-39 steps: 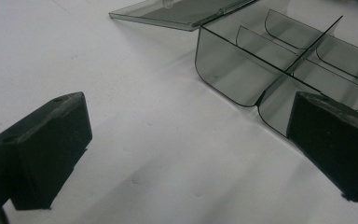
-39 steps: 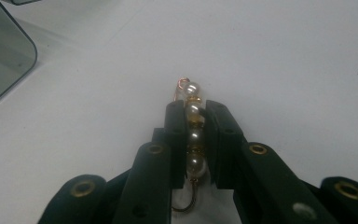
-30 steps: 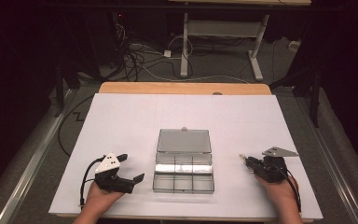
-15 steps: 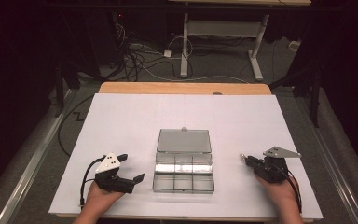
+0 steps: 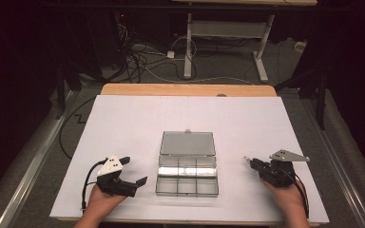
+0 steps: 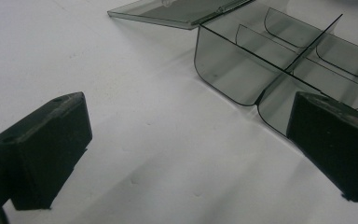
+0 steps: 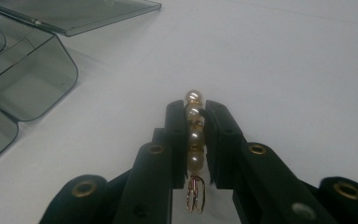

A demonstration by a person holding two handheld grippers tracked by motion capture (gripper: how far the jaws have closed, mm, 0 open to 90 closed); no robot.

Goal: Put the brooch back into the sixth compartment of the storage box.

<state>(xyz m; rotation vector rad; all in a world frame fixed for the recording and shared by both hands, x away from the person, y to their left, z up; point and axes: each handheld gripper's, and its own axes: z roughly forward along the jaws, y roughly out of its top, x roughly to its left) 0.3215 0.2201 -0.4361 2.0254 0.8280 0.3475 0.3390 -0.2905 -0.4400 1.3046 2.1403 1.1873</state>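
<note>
A smoky clear compartment box (image 5: 187, 179) lies open near the table's front middle, its lid (image 5: 187, 143) folded back flat. My left gripper (image 5: 134, 171) rests just left of the box, open with nothing between its jaws. In the left gripper view the box (image 6: 242, 70) stands ahead to the right, its front corner close to the right jaw. My right gripper (image 5: 250, 162) sits right of the box, pointing toward it. It is shut on a short row of pearls (image 7: 195, 135) with a gold wire loop at the near end. The box corner (image 7: 23, 79) shows at its left.
A white sheet (image 5: 138, 118) covers the table; a wooden edge (image 5: 185, 90) runs along the far side. Cables (image 5: 142, 61) and a white desk frame (image 5: 223, 28) are on the floor beyond. Metal rails run down both sides of the table.
</note>
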